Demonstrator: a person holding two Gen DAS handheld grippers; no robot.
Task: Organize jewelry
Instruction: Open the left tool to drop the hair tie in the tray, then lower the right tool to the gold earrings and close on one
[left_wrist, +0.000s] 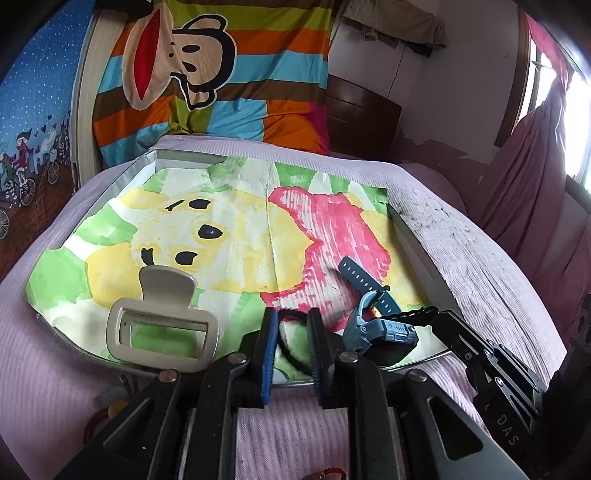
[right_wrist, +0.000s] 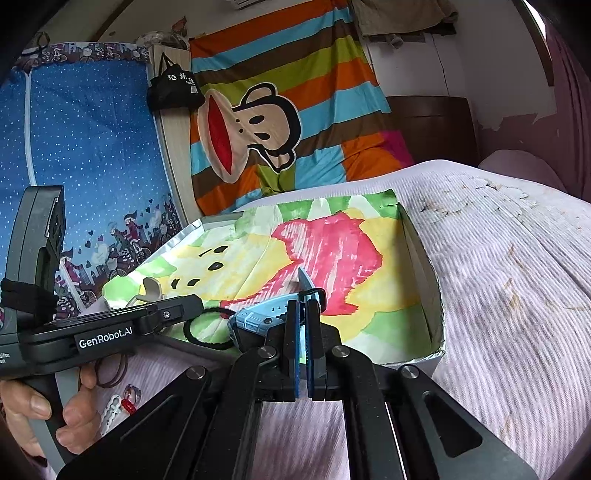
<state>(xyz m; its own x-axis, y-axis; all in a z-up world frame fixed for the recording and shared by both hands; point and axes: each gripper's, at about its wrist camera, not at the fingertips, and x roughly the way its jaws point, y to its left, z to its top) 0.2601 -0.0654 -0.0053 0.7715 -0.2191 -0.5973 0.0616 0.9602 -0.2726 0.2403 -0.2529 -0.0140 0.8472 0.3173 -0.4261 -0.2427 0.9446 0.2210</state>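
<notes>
- My left hand-held gripper is a bit open, with the black hair tie lying loose between its fingers in the tray.
- My right hand-held gripper is clamped shut on the blue watch strap, low over the tray.
- The beige hair clip sits left of them.

A striped monkey-print cloth is hung behind the bed, which is covered in lilac ribbed fabric. A blue dotted curtain (cyclists printed along its hem) is seen beside it, and a black bag is hung nearby.
</notes>
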